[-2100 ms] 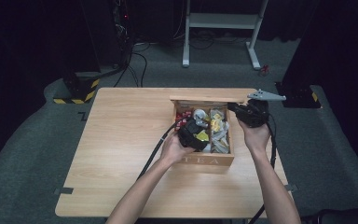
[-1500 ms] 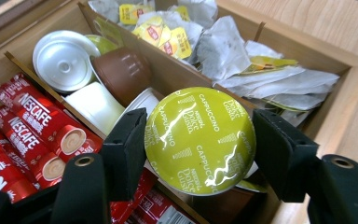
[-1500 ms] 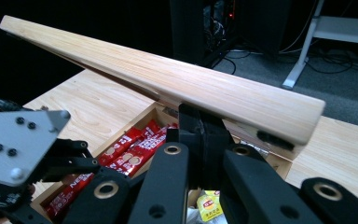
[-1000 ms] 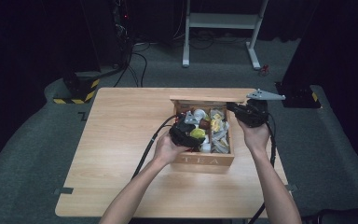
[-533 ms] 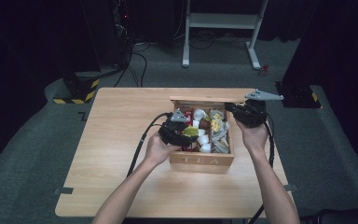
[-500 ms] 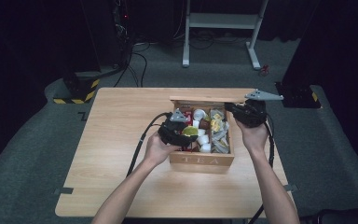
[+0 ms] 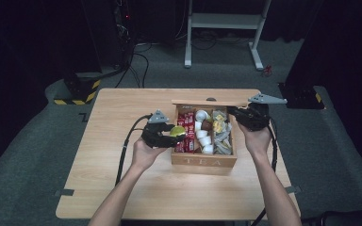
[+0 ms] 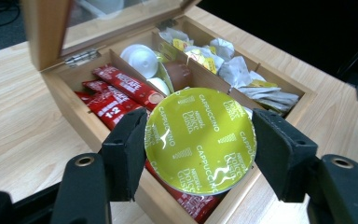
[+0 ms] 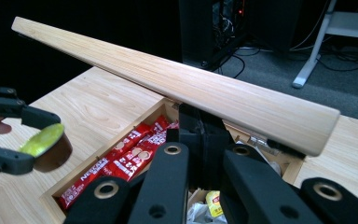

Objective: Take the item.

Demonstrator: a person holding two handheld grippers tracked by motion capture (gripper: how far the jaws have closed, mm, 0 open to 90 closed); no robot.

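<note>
- Left gripper [image 8: 200, 140] was clamped on the green-lidded cappuccino capsule [image 8: 199, 140], jaws pressed against its rim, carrying it just over the left wall of the tea box [image 7: 202, 162]
- Right gripper [image 9: 200, 130] was shut tight, wedged under the raised lid [image 9: 177, 79], propping it up
- Capsule out of the box – the lifting looked done; setting it down on the table [image 7: 122, 188] and lowering the lid seemingly remained

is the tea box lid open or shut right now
Open. The lid stands raised on its hinges above the tea box, with sachets and pods exposed; the right gripper is shut against the lid's edge.
</note>
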